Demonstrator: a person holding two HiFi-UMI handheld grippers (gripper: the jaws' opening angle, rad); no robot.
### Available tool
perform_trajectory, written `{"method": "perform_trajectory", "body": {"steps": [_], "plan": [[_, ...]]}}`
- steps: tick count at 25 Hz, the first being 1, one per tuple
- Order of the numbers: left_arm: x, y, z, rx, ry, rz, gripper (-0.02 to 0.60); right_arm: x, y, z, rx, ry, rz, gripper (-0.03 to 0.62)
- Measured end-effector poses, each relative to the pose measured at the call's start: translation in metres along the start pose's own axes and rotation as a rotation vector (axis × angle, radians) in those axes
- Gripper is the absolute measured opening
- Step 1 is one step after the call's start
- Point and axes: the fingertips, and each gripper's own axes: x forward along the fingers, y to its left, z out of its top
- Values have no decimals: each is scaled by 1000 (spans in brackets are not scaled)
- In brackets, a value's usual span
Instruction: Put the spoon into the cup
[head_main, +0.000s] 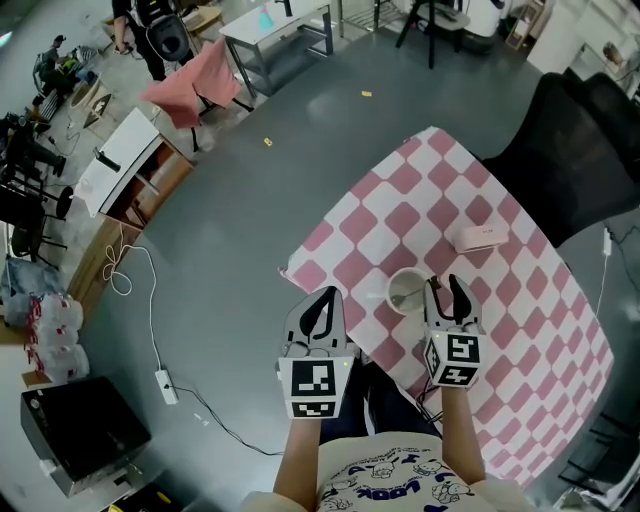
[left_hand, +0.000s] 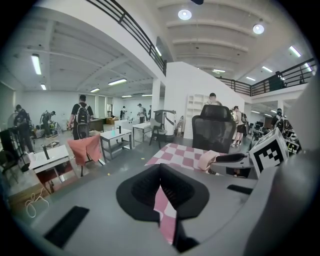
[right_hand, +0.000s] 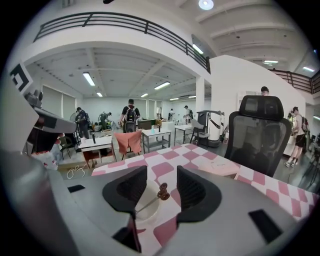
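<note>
- The spoon (right_hand: 156, 197) is judged to be delivered: its bowl lies in the cup (right_hand: 143, 214) and its handle is leaned on the rim. The cup stands near the table's near edge.
- The right gripper (right_hand: 161, 173) is released, and the handle's knob stands between its pads, touched by neither.
- Were that gripper drawn away crookedly, the knob could be hooked, so the spoon would be flicked out or the cup tipped.
- The left gripper (head_main: 325, 298) is clenched on nothing, left of the cup. The checked cloth (head_main: 505, 300) could be snagged by it and the cup dragged.

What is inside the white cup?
A spoon leans in the cup, its brown-tipped handle poking out over the rim. Its scoop end is hidden down inside.
</note>
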Motion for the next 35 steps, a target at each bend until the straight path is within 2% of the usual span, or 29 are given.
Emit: {"method": "perform_trajectory", "body": {"steps": [7, 19, 25, 35], "plan": [[-17, 4, 32, 10, -79, 16, 14, -33, 1, 59, 6, -140, -11, 176], [-64, 5, 98, 45, -238, 48, 14, -96, 11, 145, -12, -361, -28, 64], [-87, 2, 117, 58, -295, 58, 14, -123, 17, 169, -26, -431, -26, 48], [-114, -8, 137, 78, -358, 64, 14, -153, 19, 184, -6, -487, -23, 23]]}}
